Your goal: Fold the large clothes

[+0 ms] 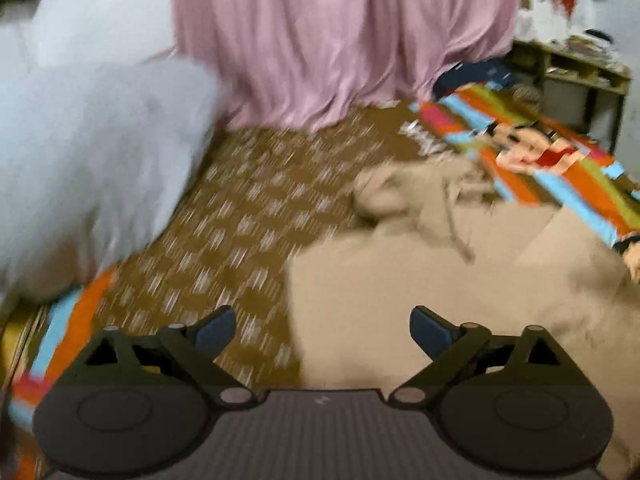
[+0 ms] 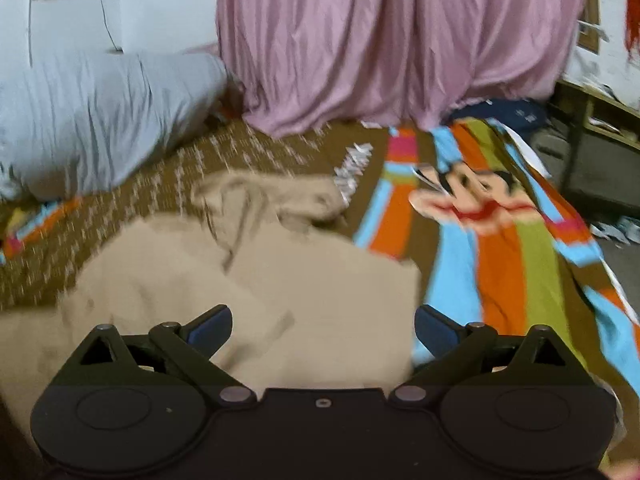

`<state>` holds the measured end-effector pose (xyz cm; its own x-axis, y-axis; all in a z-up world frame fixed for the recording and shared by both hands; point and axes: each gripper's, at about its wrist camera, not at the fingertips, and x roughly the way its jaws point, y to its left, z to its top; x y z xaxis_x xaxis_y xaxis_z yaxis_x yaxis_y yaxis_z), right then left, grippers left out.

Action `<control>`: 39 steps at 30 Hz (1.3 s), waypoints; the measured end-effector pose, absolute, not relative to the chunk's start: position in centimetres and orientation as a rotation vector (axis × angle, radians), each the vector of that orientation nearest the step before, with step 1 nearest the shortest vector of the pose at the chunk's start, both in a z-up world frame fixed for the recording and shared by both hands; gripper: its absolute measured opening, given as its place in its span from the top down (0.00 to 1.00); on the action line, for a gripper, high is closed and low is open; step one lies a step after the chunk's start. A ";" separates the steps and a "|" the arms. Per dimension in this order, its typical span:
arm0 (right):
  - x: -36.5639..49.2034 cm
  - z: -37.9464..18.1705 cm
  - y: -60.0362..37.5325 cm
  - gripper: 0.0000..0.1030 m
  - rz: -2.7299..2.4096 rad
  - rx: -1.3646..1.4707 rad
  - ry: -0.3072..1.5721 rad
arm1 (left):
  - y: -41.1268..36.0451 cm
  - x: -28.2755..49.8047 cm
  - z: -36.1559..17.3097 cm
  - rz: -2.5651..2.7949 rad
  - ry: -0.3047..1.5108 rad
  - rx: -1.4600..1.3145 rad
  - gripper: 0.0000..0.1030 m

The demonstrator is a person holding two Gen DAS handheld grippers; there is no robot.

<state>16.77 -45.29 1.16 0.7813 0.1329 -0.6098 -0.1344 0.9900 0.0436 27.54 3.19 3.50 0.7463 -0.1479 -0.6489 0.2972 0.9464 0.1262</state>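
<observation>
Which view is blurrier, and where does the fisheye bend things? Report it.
Left wrist view: heavier motion smear across the mat, pillow and beige garment; the left gripper stays sharp. Right wrist view: milder blur, pillow creases readable, the right gripper crisp. Both views: dark corners, curtain bowed outward, lighting flat and without glare.

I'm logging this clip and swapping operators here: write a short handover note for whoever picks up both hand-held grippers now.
Left hand-held gripper: open, empty, above the left edge of the beige garment.
Right hand-held gripper: open, empty, over the same garment's lower right part.
Garment lies on the patterned brown bedspread, hood end bunched toward the pink curtain, partly on the striped cartoon blanket.
Done: some cloth seems already laid over. Left: grasp, finish folding.
</observation>
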 end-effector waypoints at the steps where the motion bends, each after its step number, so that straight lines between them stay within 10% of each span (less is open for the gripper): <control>1: 18.7 1.4 -45.1 0.06 0.146 0.001 0.651 | 2.1 29.1 3.4 -0.259 0.675 0.227 0.03; 17: 51.1 -9.0 -45.0 0.17 0.132 0.166 0.769 | -5.7 58.2 -8.0 -0.270 0.791 0.111 0.02; 22: 56.6 -11.8 -42.7 0.22 0.139 0.044 0.786 | -7.5 61.6 -10.4 -0.338 0.872 0.167 0.32; 25: 58.8 -13.7 -41.7 0.57 0.124 -0.022 0.836 | -8.8 62.1 -10.8 -0.362 0.901 0.198 0.97; 27: 59.5 -14.3 -41.2 0.87 0.092 -0.040 0.842 | -9.4 61.4 -10.1 -0.344 0.848 0.216 0.98; 29: 58.9 -13.7 -41.0 0.95 0.071 -0.047 0.777 | -9.3 59.8 -8.9 -0.287 0.729 0.216 0.98; 39: 46.7 -11.9 -44.4 0.97 0.071 -0.017 0.306 | -5.6 47.2 -9.5 -0.286 0.290 0.203 0.98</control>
<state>46.74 -44.39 -11.89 0.9510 0.0670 -0.3019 -0.0722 0.9974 -0.0061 47.17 -5.61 -9.55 0.9184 -0.2473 -0.3087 0.3052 0.9396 0.1552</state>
